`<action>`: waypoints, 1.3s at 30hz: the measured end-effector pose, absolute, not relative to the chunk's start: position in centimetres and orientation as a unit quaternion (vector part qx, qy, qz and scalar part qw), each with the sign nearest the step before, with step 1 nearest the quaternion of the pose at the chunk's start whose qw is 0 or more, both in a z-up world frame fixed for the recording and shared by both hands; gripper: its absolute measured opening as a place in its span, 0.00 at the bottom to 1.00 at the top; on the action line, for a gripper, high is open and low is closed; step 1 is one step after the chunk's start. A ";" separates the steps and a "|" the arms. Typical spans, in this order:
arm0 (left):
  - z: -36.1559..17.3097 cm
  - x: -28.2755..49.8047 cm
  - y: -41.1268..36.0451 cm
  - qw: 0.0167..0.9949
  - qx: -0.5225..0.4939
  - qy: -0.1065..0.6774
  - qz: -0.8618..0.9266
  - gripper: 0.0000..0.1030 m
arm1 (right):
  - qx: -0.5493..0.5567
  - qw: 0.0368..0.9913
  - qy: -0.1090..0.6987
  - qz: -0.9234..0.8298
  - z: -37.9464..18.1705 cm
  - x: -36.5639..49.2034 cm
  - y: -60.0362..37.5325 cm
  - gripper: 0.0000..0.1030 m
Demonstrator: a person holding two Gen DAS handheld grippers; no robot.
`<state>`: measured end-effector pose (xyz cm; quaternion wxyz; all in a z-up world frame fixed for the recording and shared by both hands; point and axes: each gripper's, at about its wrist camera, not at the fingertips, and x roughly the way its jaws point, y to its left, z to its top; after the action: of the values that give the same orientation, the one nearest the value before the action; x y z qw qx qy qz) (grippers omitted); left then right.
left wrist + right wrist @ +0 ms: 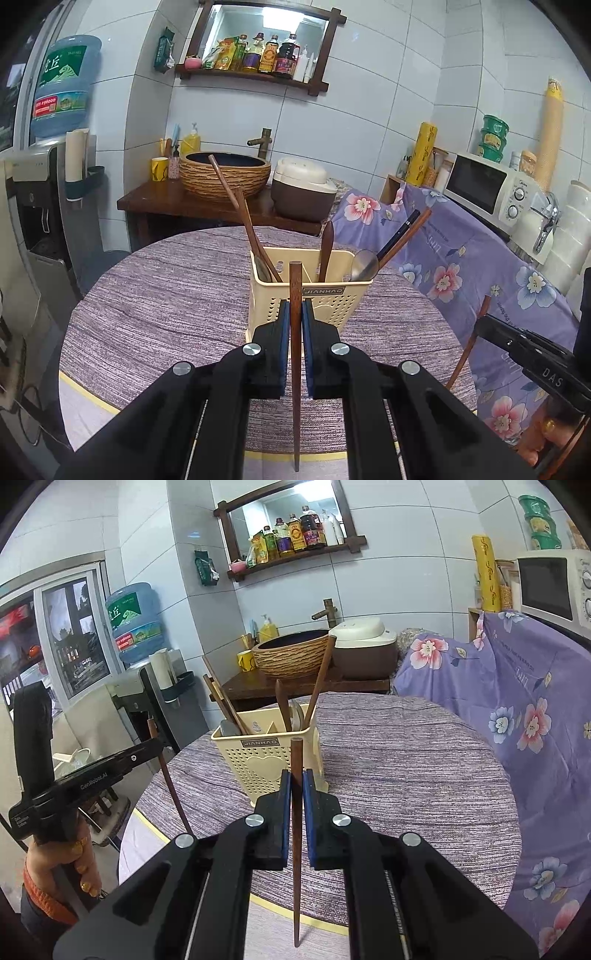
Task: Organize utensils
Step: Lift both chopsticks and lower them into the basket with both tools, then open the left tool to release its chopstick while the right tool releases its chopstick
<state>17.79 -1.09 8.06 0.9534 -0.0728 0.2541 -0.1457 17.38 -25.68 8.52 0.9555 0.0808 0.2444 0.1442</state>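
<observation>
Left wrist view: the left gripper (pixel 294 310) has its blue pads (pixel 284 332) clamped together on a dark wooden chopstick (pixel 294 387), held upright, thick end above the jaws and the tip hanging below over the near edge of the round table (pixel 166 295); in the right wrist view the right gripper (pixel 295 781) is clamped the same way on a second chopstick (pixel 295 867), also upright and slightly canted; each gripper shows at the side of the other's picture, so the two are abreast, well apart.

The cream utensil holder (pixel 332 306) stands on the table just beyond both sets of jaws; wooden spoons and chopsticks lean out of its left compartment, a wooden spoon (pixel 325 251) stands near the middle, and a metal spoon (pixel 364 264) with more sticks sits to the right.

The step in hand looks like carrying each stick over the holder's rim and lowering it tip first; to do that well I would bring the tip clear over the near wall, aim for the compartment that already holds chopsticks, and release only once the tip is inside; one hand at a time seems safer.

The leaning handles are the likeliest snag, since they fan outward above the rim; the holder is light and could tip if nudged. The table around it is bare, with open room left and right; the flowered cloth (pixel 480 258) drapes close on the right.
</observation>
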 end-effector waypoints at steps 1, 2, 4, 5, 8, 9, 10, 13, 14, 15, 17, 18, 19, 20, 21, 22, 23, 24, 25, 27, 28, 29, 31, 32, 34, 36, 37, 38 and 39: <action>8.2 17.8 -1.0 0.953 -0.075 0.253 -0.147 0.08 | 0.080 0.956 0.243 0.145 8.7 17.4 -25.6 0.07; 8.4 17.8 -0.9 0.953 -0.077 0.252 -0.149 0.08 | 0.079 0.956 0.241 0.147 8.9 17.4 -25.5 0.07; 8.9 17.7 -0.9 0.954 -0.079 0.248 -0.152 0.08 | 0.078 0.956 0.239 0.153 9.2 17.6 -25.4 0.07; 9.1 17.8 -0.8 0.954 -0.078 0.245 -0.152 0.08 | 0.077 0.956 0.236 0.155 9.5 17.7 -25.4 0.07; 10.2 18.0 -0.7 0.955 -0.081 0.237 -0.157 0.08 | 0.072 0.957 0.227 0.167 11.0 18.2 -24.9 0.07; 10.8 18.1 -0.6 0.955 -0.083 0.234 -0.160 0.08 | 0.070 0.957 0.223 0.170 11.6 18.3 -24.7 0.07; 11.3 18.3 -0.5 0.956 -0.084 0.230 -0.163 0.08 | 0.065 0.959 0.215 0.174 12.6 18.5 -24.4 0.07; 14.2 19.1 -0.2 0.958 -0.089 0.213 -0.170 0.08 | 0.047 0.962 0.195 0.182 15.7 19.5 -23.5 0.07; 15.1 19.5 -0.2 0.959 -0.089 0.208 -0.171 0.08 | 0.044 0.964 0.190 0.183 16.8 20.0 -23.3 0.07; 16.1 19.9 -0.1 0.960 -0.091 0.202 -0.171 0.08 | 0.041 0.964 0.186 0.184 17.9 20.5 -23.0 0.07; 18.6 20.9 -0.1 0.965 -0.093 0.184 -0.165 0.08 | 0.036 0.967 0.173 0.185 20.4 21.8 -22.6 0.07; 19.6 21.3 0.0 0.967 -0.092 0.175 -0.160 0.08 | 0.033 0.968 0.165 0.183 21.6 22.2 -22.4 0.07; 21.0 21.9 0.1 0.970 -0.093 0.163 -0.152 0.08 | 0.025 0.972 0.154 0.177 23.0 22.8 -22.1 0.07; 21.8 22.3 0.0 0.972 -0.093 0.156 -0.148 0.08 | 0.021 0.974 0.148 0.172 23.8 23.2 -21.9 0.07; 22.6 22.8 -0.1 0.974 -0.093 0.150 -0.145 0.08 | 0.018 0.975 0.143 0.167 24.6 23.8 -21.7 0.07; 23.3 23.5 -0.1 0.975 -0.093 0.144 -0.138 0.08 | 0.016 0.976 0.139 0.164 25.3 24.6 -21.4 0.07; 23.5 23.9 -0.2 0.977 -0.093 0.139 -0.134 0.08 | 0.013 0.978 0.134 0.159 25.9 25.1 -21.2 0.07; 23.7 24.4 -0.3 0.978 -0.091 0.134 -0.128 0.08 | 0.010 0.979 0.131 0.155 26.1 25.5 -21.0 0.07; 23.7 25.0 -0.5 0.980 -0.088 0.131 -0.122 0.08 | 0.004 0.981 0.126 0.148 26.2 26.2 -20.7 0.07; 23.2 25.9 -0.6 0.981 -0.091 0.128 -0.115 0.08 | 0.001 0.982 0.123 0.141 25.9 27.2 -20.4 0.07; 22.6 26.6 -0.7 0.981 -0.092 0.131 -0.113 0.08 | 0.002 0.982 0.126 0.139 25.4 27.9 -20.2 0.07; 22.1 27.0 -0.8 0.979 -0.095 0.136 -0.115 0.08 | 0.004 0.982 0.129 0.139 25.0 28.2 -20.1 0.07; 21.0 27.7 -0.8 0.978 -0.095 0.145 -0.115 0.08 | 0.007 0.981 0.137 0.138 23.7 29.0 -19.8 0.07; 20.1 28.0 -0.8 0.978 -0.094 0.150 -0.112 0.08 | 0.006 0.981 0.142 0.135 22.7 29.4 -19.6 0.07; 18.8 28.3 -0.7 0.978 -0.092 0.157 -0.106 0.08 | 0.008 0.980 0.151 0.133 21.0 29.9 -19.4 0.07; 17.2 28.6 -0.7 0.977 -0.089 0.163 -0.101 0.08 | 0.006 0.978 0.161 0.131 19.3 30.3 -19.2 0.07; 16.4 28.6 -0.8 0.977 -0.086 0.166 -0.100 0.08 | 0.006 0.978 0.164 0.130 18.6 30.3 -19.2 0.07; 15.8 28.6 -0.8 0.977 -0.086 0.168 -0.101 0.08 | 0.006 0.977 0.169 0.130 17.8 30.5 -19.0 0.07; 15.3 28.7 -0.8 0.976 -0.086 0.172 -0.104 0.08 | 0.007 0.976 0.174 0.132 17.2 30.6 -18.9 0.07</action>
<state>28.72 -0.80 15.28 0.9758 -0.0862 0.1718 -0.1042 30.56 -18.94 17.21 0.9759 0.0067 0.1740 0.1319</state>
